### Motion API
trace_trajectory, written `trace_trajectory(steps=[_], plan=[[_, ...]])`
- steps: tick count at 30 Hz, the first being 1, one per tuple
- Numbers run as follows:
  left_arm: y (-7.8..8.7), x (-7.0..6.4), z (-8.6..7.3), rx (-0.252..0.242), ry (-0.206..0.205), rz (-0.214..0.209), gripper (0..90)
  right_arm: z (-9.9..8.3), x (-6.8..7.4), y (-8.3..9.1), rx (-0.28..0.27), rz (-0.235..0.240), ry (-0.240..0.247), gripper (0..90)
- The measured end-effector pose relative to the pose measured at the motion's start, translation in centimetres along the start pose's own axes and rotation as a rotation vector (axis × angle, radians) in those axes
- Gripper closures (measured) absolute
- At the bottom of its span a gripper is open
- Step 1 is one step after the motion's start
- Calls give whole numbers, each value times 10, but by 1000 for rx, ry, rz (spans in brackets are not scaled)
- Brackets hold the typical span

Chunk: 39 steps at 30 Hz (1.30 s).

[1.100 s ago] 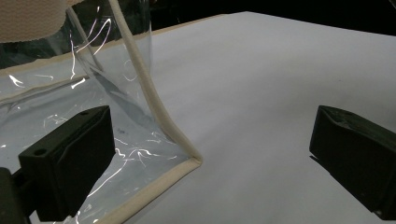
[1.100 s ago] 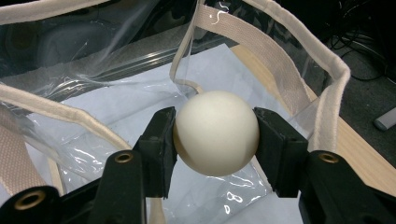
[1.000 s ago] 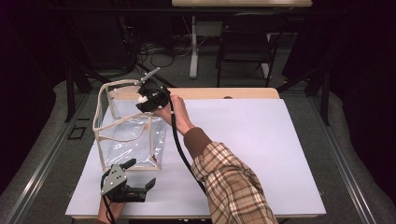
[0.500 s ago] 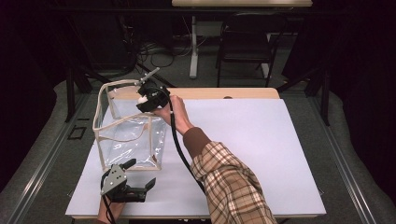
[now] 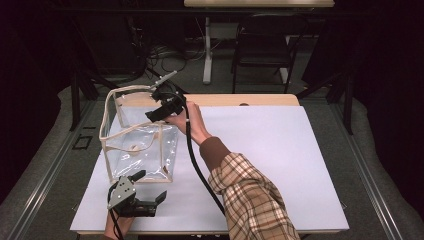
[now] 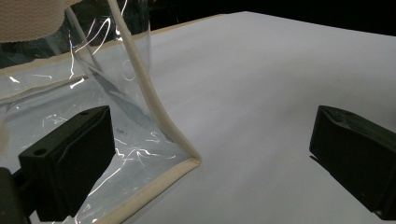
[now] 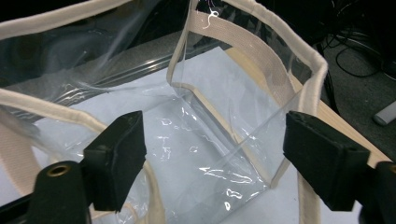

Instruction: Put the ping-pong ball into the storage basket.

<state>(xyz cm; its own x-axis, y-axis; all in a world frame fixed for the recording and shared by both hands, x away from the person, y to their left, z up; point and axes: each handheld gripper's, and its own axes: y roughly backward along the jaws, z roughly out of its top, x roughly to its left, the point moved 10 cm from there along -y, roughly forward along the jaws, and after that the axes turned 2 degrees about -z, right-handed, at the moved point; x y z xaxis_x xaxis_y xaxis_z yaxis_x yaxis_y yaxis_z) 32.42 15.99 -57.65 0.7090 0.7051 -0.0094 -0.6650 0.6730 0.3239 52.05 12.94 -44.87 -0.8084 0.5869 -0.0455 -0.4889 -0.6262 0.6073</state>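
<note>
I am hovering my right gripper (image 5: 159, 111), jaws spread, over the clear bag's (image 5: 140, 150) open top; left gripper (image 5: 150, 195) waiting spread at its corner. Next move probably needs a rim pinch.

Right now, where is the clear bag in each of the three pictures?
High view: the clear bag stands at the table's left, the right gripper at its open top, the left gripper near its front.
Left gripper view: its bottom corner sits left of centre.
Right gripper view: seen from above, its open top lies between the jaws.
Shared landmark: the bag's cream trim.
</note>
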Motion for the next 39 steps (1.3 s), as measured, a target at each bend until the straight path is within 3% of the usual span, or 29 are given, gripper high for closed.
trace_trajectory(steps=[4,18,27,39], plan=[[-1,-1,0,2,1,-3,2,-5,-1,13,-11,26,-6,152],[-3,-1,0,11,-3,-2,2,-21,-11,46,-32,40,-10,116],[-5,0,0,11,0,3,2,-38,-22,59,-34,36,-23,95],[-5,-2,0,14,-9,-9,2,-62,-24,71,-29,30,-9,55]])
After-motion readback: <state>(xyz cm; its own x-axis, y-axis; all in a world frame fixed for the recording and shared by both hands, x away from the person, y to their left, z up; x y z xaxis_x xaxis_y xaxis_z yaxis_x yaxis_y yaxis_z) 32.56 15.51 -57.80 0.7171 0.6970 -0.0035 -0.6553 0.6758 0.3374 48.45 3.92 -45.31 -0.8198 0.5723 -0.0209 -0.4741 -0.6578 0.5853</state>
